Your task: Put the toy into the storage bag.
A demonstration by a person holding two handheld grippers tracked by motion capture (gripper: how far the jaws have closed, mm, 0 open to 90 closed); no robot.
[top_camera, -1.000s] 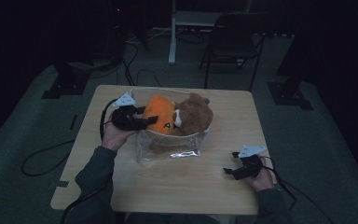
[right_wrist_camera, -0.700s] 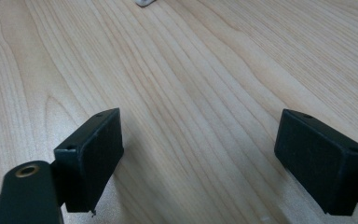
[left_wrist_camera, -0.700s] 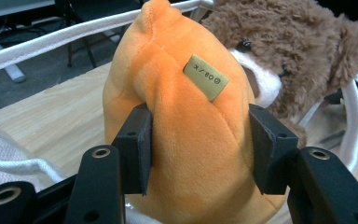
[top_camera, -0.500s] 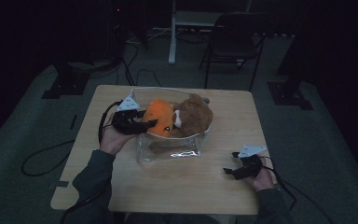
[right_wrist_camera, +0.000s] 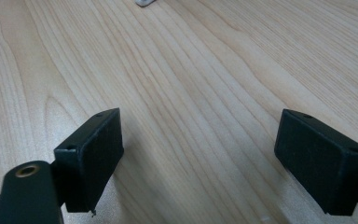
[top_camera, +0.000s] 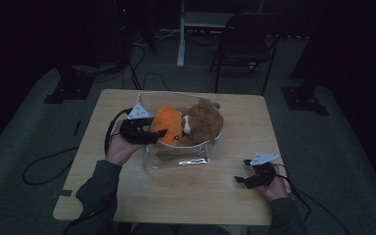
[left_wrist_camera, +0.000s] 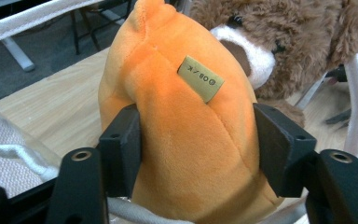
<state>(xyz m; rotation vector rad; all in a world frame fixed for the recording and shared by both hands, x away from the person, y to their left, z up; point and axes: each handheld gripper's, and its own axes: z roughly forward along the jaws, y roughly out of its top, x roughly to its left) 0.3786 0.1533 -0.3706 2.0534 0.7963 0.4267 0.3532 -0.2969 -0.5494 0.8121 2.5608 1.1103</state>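
An orange plush toy [top_camera: 169, 125] sits in a clear bag with white edging [top_camera: 176, 159], beside a brown teddy bear [top_camera: 203, 122]. My left gripper [top_camera: 159, 133] reaches in from the left. In the left gripper view its two pads [left_wrist_camera: 121, 149] lie against both sides of the orange toy [left_wrist_camera: 186, 116], which still looks pinched between them. Its jaws have just been opening, with the toy between them. The bear [left_wrist_camera: 298, 42] is behind the toy. My right gripper [top_camera: 240, 180] rests at the table's near right. Its jaws [right_wrist_camera: 198, 149] stand wide open over bare wood.
The wooden table [top_camera: 200, 200] has free room in front of the bag and at the far right. The bag's white edging [left_wrist_camera: 354, 102] runs past the bear. A dark chair [top_camera: 247, 44] and cables lie on the floor beyond the table.
My left hand has shifted slightly toward the near side with the orange toy. The right hand has not moved.
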